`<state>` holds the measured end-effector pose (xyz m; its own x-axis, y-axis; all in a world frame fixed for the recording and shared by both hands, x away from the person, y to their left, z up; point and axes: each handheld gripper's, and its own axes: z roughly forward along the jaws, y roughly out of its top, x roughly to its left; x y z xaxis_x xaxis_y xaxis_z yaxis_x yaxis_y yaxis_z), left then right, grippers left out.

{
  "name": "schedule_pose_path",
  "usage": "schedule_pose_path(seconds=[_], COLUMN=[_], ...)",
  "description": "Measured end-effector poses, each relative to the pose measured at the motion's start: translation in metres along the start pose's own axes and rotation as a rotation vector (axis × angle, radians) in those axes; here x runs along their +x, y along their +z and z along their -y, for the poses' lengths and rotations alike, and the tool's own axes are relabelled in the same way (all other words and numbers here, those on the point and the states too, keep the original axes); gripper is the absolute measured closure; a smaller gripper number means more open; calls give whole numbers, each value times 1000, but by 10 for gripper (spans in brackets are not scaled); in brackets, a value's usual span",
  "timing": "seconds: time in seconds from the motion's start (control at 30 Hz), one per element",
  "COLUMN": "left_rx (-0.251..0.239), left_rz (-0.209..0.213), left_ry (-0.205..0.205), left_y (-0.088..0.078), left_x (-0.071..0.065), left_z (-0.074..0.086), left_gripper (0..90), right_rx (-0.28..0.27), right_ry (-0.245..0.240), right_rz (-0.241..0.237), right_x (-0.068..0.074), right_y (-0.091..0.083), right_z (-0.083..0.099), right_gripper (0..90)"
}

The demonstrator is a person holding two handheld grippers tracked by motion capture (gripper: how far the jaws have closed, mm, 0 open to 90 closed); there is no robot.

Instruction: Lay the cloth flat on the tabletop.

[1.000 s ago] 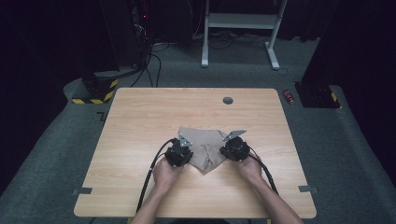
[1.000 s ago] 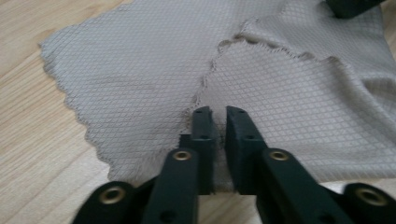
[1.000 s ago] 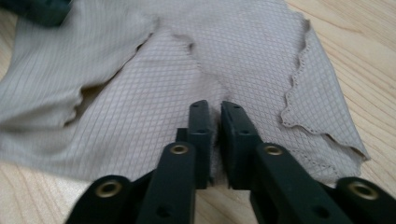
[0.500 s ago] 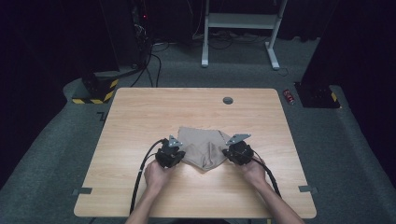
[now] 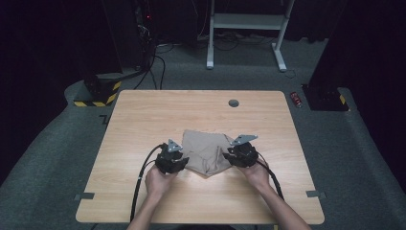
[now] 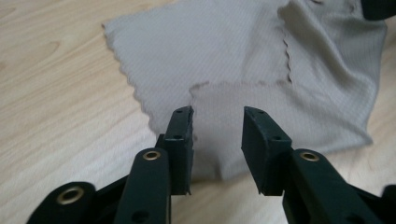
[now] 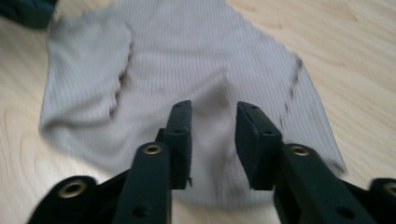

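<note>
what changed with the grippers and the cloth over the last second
Both grippers have just been opening: the left gripper and right gripper now stand with jaws apart over the cloth, no longer pinching it. The left hand drew outward, toward the table's left edge. The cloth stayed folded on the table, and the right hand barely moved.

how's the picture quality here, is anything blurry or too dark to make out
High view: the table is well lit, the room behind falls into near black. Left gripper view: the cloth shows its weave and zigzag edge sharply, and the left gripper casts a soft shadow on it. Right gripper view: the cloth is smeared and soft, its edges hazy, while the right gripper stays crisp.
</note>
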<state>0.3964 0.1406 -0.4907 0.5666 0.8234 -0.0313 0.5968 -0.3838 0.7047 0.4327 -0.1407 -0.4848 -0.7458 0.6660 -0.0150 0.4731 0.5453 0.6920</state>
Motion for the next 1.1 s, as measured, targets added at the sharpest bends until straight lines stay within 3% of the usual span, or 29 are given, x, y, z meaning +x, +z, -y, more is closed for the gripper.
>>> schedule_pose_path(seconds=[0.13, 0.23, 0.33, 0.37, 0.43, 0.5, 0.57, 0.63, 0.83, 0.93, 1.1], left_rx=[-1, 4, 23, 29, 37, 44, 44, 38, -21, -43, -33], left_rz=[0, -3, -6, -6, -10, 27, 35, 48, 110, 136, 160], left_ry=[-36, -62, -66, -63, -42, -37, -12, -7, 20, 15, 19], left_y=[15, 26, 34, 35, 36, 35, 31, 26, 2, -12, -25], left_x=[1, 1, 2, 2, 2, 4, 4, 3, -3, -7, -10], left_z=[-6, -8, -7, -7, -6, -6, -6, -6, 0, 13, 37], left_gripper=[591, 591, 605, 627, 684, 821, 885, 892, 890, 891, 890], right_rx=[-8, 7, 55, 70, 77, 70, 54, 22, -51, -62, -47], right_ry=[-1, -15, 9, 16, 4, -5, -18, -41, -52, -52, -64], right_rz=[14, 29, 21, 20, 19, 19, 16, 12, -4, -20, -28], right_x=[3, 6, 1, -1, -2, -2, 0, 2, 9, 14, 26], right_y=[14, 24, 36, 39, 38, 33, 26, 13, -22, -37, -49], right_z=[-17, -24, -26, -24, -23, -21, -19, -14, 9, 25, 55], right_gripper=[597, 609, 704, 777, 855, 876, 879, 879, 878, 878, 878])
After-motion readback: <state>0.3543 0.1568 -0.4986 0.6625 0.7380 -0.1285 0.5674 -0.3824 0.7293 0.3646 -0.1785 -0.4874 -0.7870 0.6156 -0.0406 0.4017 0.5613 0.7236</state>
